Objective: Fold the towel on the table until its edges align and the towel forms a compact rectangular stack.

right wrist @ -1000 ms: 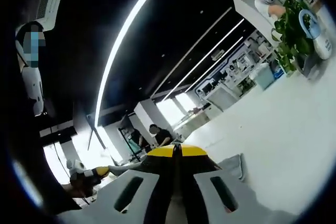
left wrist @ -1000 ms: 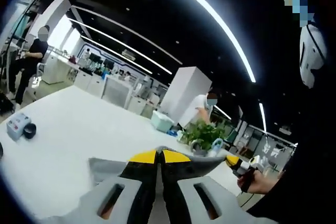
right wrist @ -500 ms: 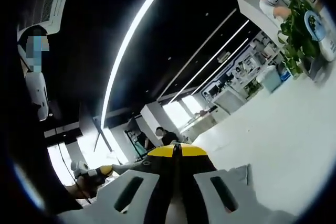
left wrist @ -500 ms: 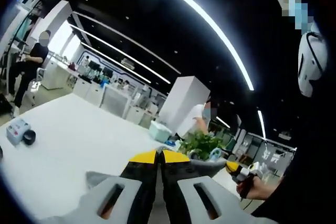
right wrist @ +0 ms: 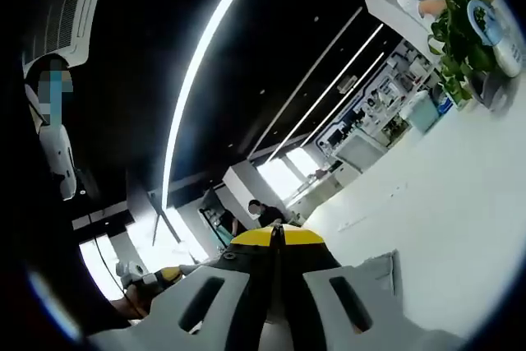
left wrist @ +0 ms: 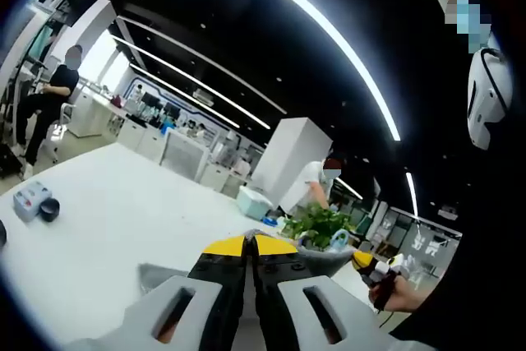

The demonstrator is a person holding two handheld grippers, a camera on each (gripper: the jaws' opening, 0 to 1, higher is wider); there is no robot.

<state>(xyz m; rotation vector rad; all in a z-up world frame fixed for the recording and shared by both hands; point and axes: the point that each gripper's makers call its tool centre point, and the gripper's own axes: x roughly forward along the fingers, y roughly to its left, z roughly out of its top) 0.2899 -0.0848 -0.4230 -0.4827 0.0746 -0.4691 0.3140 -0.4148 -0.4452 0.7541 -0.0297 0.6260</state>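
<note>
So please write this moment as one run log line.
left tongs: shut on towel | right tongs: shut on towel | towel: lifted above table | fold: not done

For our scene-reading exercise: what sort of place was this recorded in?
Probably a large open-plan lab or office: long ceiling light strips, rows of white workbenches, and a wide white table with a potted plant.

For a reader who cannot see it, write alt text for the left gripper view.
The left gripper, jaws shut on a grey towel, is raised above a white table. A potted plant stands behind, and the right gripper is at the right.
</note>
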